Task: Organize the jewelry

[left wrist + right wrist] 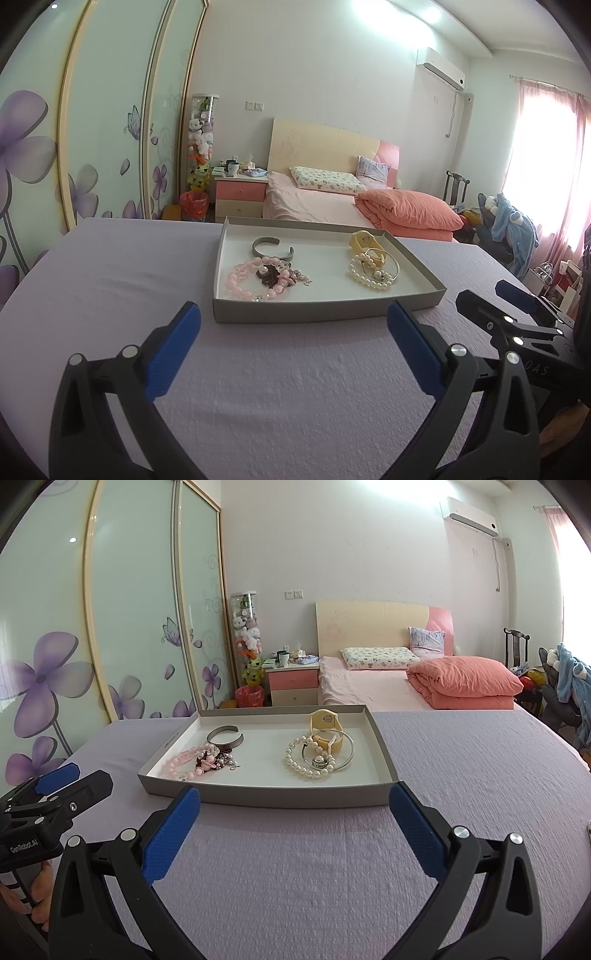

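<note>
**Desk:** Where does the jewelry stand?

**Photographer:** All of it lies inside the shallow grey tray [207, 794] on the lilac-covered table [332, 867], in two loose heaps. Toward the tray's left end: a silver cuff [225, 736] behind a tangle of pink beads [184, 762] and a dark beaded piece [216, 758]. Toward its right end: a yellow watch [327, 725] overlapping a pearl bracelet [308, 762] and a thin silver bangle [341, 751].

**Desk:** Sorted or not?

**Photographer:** Pieces overlap within each heap, so this fits either two finished groupings or a jumble awaiting separation; one frame can't settle it.

**Desk:** And the tools?

**Photographer:** The left gripper [293, 345] and right gripper [295, 829] hover just short of the tray's near wall, both spread wide, gripping nothing.
</note>
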Available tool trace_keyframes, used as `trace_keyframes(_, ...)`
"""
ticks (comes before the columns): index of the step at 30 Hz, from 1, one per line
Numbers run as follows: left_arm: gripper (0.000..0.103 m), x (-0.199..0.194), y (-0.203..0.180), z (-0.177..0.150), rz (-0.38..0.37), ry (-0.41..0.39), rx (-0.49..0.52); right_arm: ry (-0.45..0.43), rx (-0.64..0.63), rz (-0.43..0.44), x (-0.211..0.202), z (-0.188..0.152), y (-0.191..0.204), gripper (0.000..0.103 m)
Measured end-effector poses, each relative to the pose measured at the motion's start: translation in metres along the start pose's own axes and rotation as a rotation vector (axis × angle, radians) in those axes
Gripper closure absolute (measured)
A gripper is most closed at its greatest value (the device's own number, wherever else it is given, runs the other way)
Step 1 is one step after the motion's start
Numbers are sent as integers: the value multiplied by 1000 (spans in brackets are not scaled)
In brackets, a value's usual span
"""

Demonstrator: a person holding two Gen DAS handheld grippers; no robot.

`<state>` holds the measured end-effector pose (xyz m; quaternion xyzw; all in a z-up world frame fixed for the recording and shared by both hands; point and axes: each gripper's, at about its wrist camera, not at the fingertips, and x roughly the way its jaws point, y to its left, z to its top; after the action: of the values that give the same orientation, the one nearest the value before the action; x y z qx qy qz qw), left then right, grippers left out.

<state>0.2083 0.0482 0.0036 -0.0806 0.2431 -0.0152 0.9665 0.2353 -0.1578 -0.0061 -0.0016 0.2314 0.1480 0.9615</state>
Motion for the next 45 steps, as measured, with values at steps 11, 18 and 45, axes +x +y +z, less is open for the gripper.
trace_keyframes(11, 2, 2, -1, -1, -2, 2, 0, 4, 2, 3, 2, -1, 1, 1)
trace_keyframes(18, 2, 2, -1, -1, -2, 3, 0, 5, 3, 3, 2, -1, 1, 1)
trace_keyframes(45, 2, 7, 0, -5, 9, 21, -4, 6, 3, 3, 2, -1, 2, 1)
